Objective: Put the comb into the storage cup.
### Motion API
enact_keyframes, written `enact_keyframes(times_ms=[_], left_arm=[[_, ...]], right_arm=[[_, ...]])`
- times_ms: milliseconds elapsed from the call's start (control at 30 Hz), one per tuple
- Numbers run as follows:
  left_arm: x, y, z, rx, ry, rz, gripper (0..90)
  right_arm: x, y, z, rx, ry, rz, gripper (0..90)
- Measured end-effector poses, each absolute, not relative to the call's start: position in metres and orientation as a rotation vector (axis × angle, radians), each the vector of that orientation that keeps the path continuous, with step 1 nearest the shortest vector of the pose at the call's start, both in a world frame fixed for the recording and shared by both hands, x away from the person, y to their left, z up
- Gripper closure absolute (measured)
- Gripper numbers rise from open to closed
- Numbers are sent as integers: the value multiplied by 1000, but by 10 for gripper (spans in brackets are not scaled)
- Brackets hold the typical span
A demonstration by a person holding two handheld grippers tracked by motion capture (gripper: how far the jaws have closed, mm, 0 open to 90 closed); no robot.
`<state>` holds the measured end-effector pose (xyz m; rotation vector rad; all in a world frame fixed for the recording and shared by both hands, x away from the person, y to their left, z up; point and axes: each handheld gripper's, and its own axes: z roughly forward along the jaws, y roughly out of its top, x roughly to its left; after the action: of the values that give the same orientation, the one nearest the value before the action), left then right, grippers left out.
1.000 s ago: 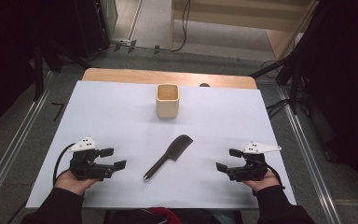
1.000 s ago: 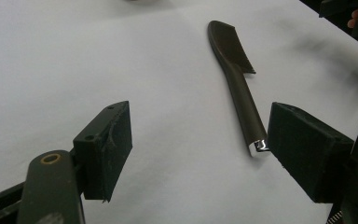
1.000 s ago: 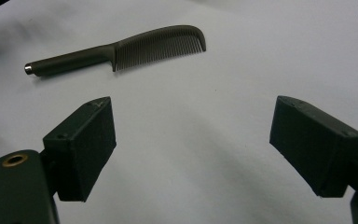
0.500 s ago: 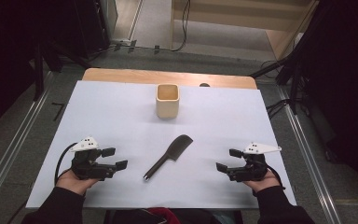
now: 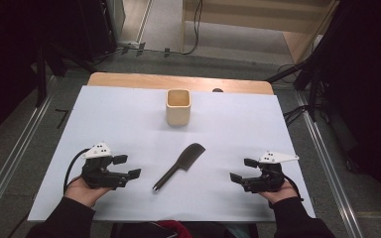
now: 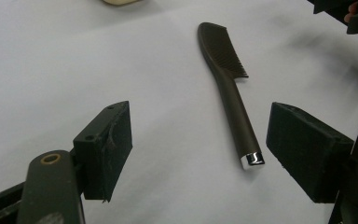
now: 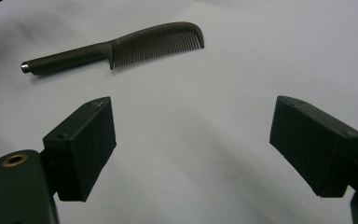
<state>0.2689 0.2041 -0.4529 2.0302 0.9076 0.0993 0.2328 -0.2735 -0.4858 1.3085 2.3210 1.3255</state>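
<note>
From my remote station I log the white sheet point(image 5: 129, 119) first: it covers nearly the whole table point(image 5: 129, 79), leaving a strip of bare wood along the far edge.

Next in size, the person's two forearms, which enter the high view from the 6 o'clock edge in dark sleeves.

The left gripper point(image 5: 128, 166) sits at about 8 o'clock on the sheet, gripped in the left hand point(image 5: 82, 190), pointing inward toward the middle. Its jaws stand spread wide with nothing between them; in the left gripper view the bare sheet fills the gap (both pads hang clear of it, as far as I can judge).

The right gripper point(image 5: 243, 169) sits at about 4 o'clock, held in the right hand point(image 5: 280, 191), pointing inward to face its partner. Its jaws are likewise spread wide and grip nothing.

The cup point(image 5: 178, 106), pale, squarish and open-topped, stands upright at 12 o'clock on the sheet, well apart from both grippers.

The comb point(image 5: 179, 166), dark and long-handled, lies flat near the centre of the sheet, between the two grippers and touched by neither. Its toothed head points toward 1 o'clock and its handle toward 7 o'clock. The handle ends in a small bright metal cap point(image 6: 252, 159), which lies nearer the left gripper. In the right gripper view the teeth point(image 7: 156, 45) face the camera.
</note>
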Motion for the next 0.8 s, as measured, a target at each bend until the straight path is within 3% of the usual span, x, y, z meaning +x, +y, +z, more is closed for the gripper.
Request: enact_keyframes(times_ms=[800], left_arm=[[276,176,-441,2029,814,74,209]], right_arm=[[230,-274,-486,1314,2319,1311,128]])
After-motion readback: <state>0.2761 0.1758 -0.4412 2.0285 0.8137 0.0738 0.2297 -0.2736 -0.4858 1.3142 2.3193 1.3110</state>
